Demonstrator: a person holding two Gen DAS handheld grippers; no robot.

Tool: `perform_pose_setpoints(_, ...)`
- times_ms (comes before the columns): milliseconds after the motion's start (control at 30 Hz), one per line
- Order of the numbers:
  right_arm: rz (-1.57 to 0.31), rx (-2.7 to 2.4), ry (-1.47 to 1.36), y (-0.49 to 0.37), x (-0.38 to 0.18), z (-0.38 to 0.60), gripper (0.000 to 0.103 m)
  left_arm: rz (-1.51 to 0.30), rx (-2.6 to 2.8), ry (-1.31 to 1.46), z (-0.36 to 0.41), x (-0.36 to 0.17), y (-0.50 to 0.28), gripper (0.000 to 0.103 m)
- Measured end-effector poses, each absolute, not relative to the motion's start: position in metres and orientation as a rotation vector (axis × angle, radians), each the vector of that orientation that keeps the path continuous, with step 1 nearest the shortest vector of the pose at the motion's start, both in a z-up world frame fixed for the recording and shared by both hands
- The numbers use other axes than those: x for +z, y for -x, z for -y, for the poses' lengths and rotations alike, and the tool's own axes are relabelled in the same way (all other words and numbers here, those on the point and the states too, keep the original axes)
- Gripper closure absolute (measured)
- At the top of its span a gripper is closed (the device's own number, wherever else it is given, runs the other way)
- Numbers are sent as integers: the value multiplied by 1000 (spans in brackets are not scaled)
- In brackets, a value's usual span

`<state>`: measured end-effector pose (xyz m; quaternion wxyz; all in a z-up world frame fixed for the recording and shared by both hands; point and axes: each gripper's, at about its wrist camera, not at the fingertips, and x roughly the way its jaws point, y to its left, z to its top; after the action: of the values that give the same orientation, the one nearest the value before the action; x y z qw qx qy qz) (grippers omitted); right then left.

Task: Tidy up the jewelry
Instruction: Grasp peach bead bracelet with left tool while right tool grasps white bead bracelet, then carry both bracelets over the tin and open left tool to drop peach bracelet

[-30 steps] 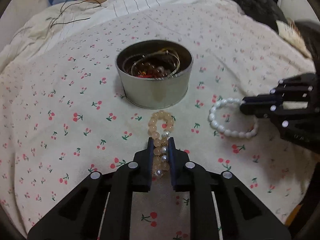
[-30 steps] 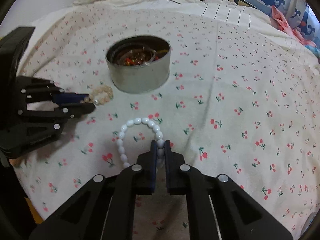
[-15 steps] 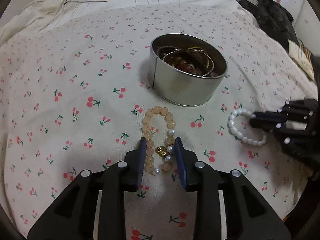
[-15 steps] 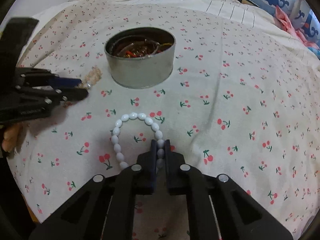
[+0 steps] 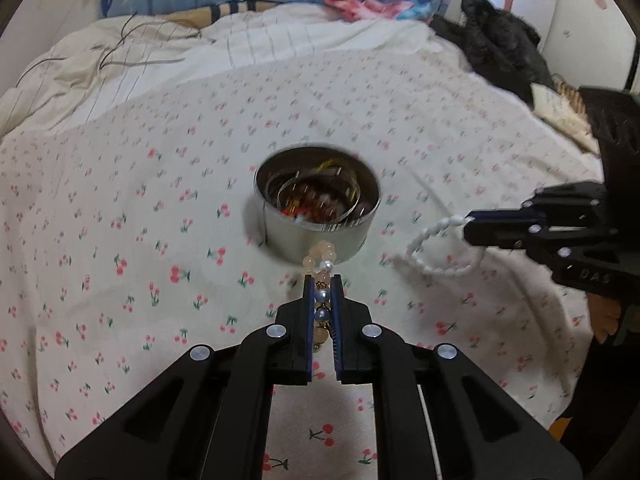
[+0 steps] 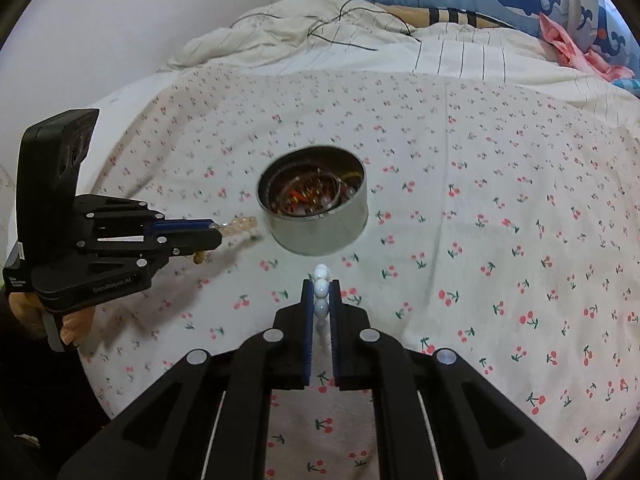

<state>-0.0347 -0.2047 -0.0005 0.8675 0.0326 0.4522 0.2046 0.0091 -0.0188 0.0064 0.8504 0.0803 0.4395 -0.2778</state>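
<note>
Left claw [image 5: 322,294] pinches peach bead bracelet [image 5: 323,258], lifted | right claw [image 6: 321,300] clamps white bead bracelet [image 6: 321,286], lifted | tin [image 5: 316,210] just ahead of both, on bed [image 5: 120,208]

On the bedsheet [image 6: 480,168] the tin [image 6: 320,228] sits between two raised bracelets, the peach bracelet [image 6: 240,226] left, the white bracelet [image 5: 436,248] right.

tin [image 5: 316,236] mid-bedsheet [image 5: 120,208], bare cloth all round, black clothes [image 5: 500,52] far rt edge
</note>
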Motion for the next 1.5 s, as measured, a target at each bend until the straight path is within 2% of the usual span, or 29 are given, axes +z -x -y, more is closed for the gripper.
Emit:
perform_pose_setpoints(200, -895, 428, -103, 33, 18, 209, 95, -857, -594, -128, 14, 30, -14, 96)
perform_pose_setpoints(600, -820, 439, -188, 16, 43, 209, 95, -804, -527, -101, 38, 35, -39, 96)
perform_pose_setpoints(1067, -792, 424, -247, -10, 47, 213, 95, -838, -488, -111, 54, 13, -65, 96)
perform_pose_setpoints(1267, -789, 423, -257, -21, 45, 206, 95, -943, -472, -135, 61, -10, -80, 95)
perform_pose_setpoints(1333, -790, 419, -263, -24, 44, 204, 95, -948, -458, -133, 58, -9, -80, 89)
perform_pose_setpoints(1400, -792, 417, -268, -27, 43, 202, 95, -935, -443, -99, 48, -2, -80, 71)
perform_pose_setpoints(1433, -792, 417, -270, -28, 42, 200, 95, -926, -434, -78, 41, 1, -80, 66)
perform_pose_setpoints(1500, -797, 418, -272, -31, 40, 197, 95, -913, -418, -48, 31, 6, -79, 63)
